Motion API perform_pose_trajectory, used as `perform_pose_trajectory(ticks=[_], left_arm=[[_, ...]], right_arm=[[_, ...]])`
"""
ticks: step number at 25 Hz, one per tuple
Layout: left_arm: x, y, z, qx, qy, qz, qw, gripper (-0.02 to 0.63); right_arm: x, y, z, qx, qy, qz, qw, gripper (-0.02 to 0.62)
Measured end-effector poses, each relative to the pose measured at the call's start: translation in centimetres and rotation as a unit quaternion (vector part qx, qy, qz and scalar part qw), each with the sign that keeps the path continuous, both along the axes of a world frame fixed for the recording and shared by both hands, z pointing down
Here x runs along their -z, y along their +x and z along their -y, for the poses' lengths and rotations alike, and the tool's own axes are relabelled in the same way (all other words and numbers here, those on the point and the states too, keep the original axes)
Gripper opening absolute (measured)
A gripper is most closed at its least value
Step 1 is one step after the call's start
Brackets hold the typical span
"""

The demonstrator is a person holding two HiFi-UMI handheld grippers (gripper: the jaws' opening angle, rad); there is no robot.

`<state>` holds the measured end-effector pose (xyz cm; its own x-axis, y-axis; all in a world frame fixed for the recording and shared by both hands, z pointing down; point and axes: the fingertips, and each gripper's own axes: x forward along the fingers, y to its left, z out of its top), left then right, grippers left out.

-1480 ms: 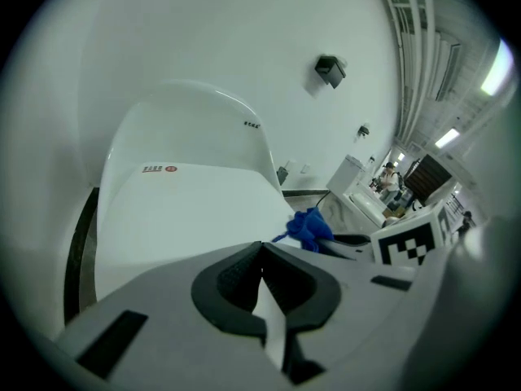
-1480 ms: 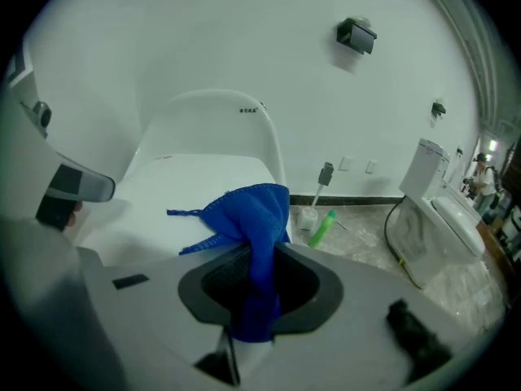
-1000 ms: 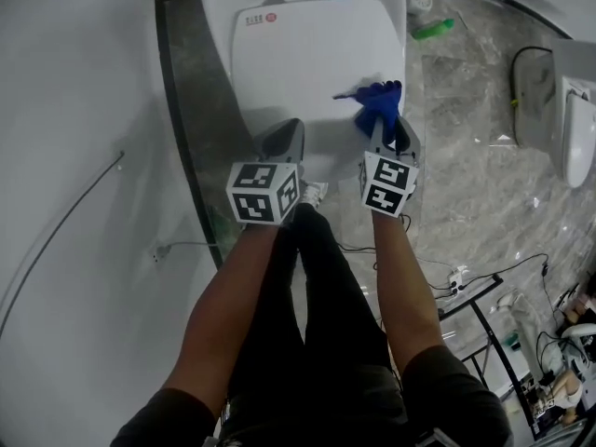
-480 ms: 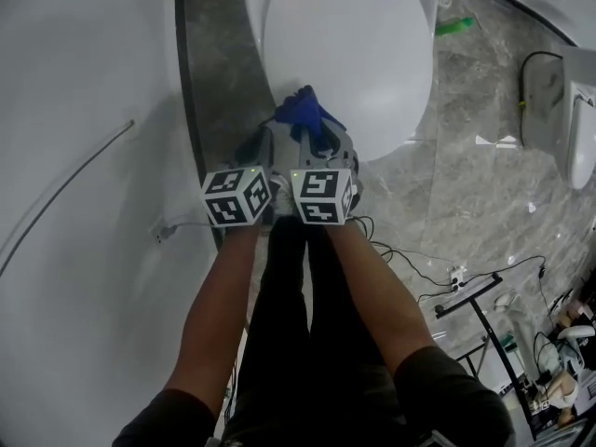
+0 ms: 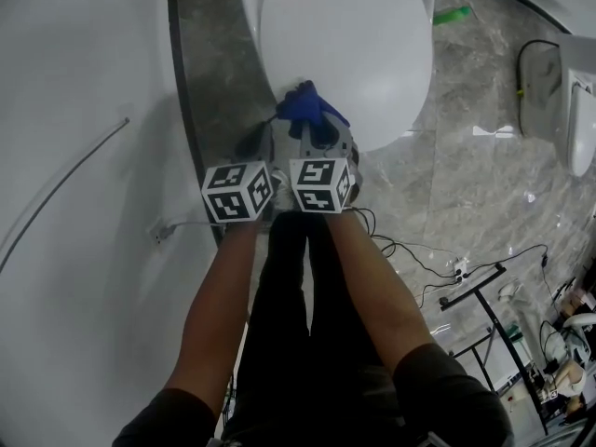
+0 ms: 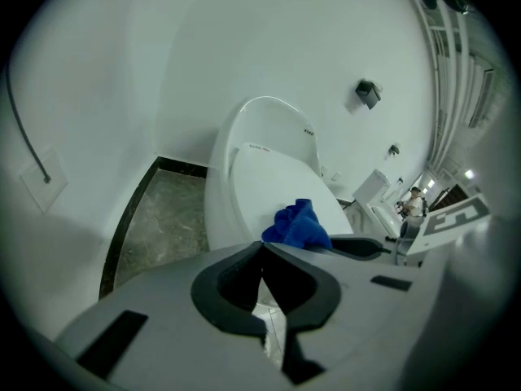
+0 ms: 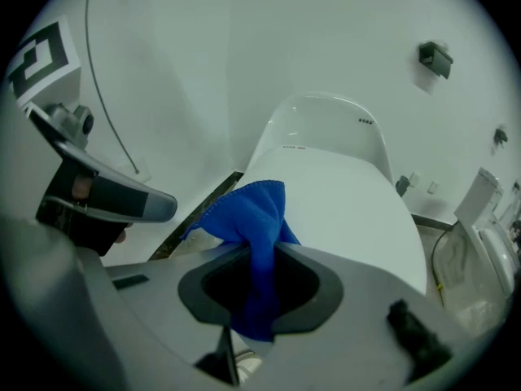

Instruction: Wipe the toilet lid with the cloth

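Observation:
The white toilet lid [image 5: 349, 49] is down and fills the top of the head view. A bunched blue cloth [image 5: 305, 106] hangs over the lid's near left edge, and my right gripper [image 5: 315, 130] is shut on it. In the right gripper view the cloth [image 7: 254, 218] stands up from between the closed jaws, with the lid [image 7: 350, 202] beyond. My left gripper [image 5: 256, 145] is shut and empty, close beside the right one, over the floor at the toilet's left. The left gripper view shows the cloth [image 6: 298, 226] just past its closed tips [image 6: 260, 247].
A white wall [image 5: 84, 110] rises on the left beyond a dark floor strip [image 5: 191, 91]. A green object [image 5: 452, 14] lies on the marble floor at the toilet's right. Cables [image 5: 410, 250] and a metal stand [image 5: 475, 296] are behind me on the right; another white fixture [image 5: 577, 110] sits far right.
Both grippers have swept left across the lid's front and come together. The cloth went from the lid's near right part to its near left edge. The left gripper left the lid.

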<state>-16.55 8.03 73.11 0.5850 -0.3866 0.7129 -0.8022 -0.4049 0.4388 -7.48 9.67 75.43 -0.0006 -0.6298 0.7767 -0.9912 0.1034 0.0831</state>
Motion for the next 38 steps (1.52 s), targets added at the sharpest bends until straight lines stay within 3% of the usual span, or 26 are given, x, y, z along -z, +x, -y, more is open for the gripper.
perform_pose_trajectory(ticks=[5,17,27,33,38], left_arm=[[0.2,2.7,-1.2,-0.035,-0.005,-0.002,0.9994,0.011],[0.6,13.1,-4.7,-0.132,-0.011,-0.032,0.9906,0.011],[0.4,16.1,-5.8,-0.153,-0.019,-0.036,0.9873,0.011],[0.4,15.4,-5.3,-0.138,-0.015,-0.034,0.9898,0.011],[0.8,13.1,-4.9,-0.104,-0.021,-0.053,0.9929,0.011]], right_arm=[[0.4,4.5,-1.4,-0.047,0.008,0.000,0.999,0.067],[0.3,15.4,-5.2,-0.155,0.023,0.002,0.988,0.067],[-1.3,23.7,-8.2,-0.239,0.004,-0.019,0.971,0.067],[-1.2,25.1,-8.2,-0.250,-0.003,-0.036,0.968,0.067],[2.6,20.9,-6.8,-0.212,0.048,-0.028,0.976,0.067]])
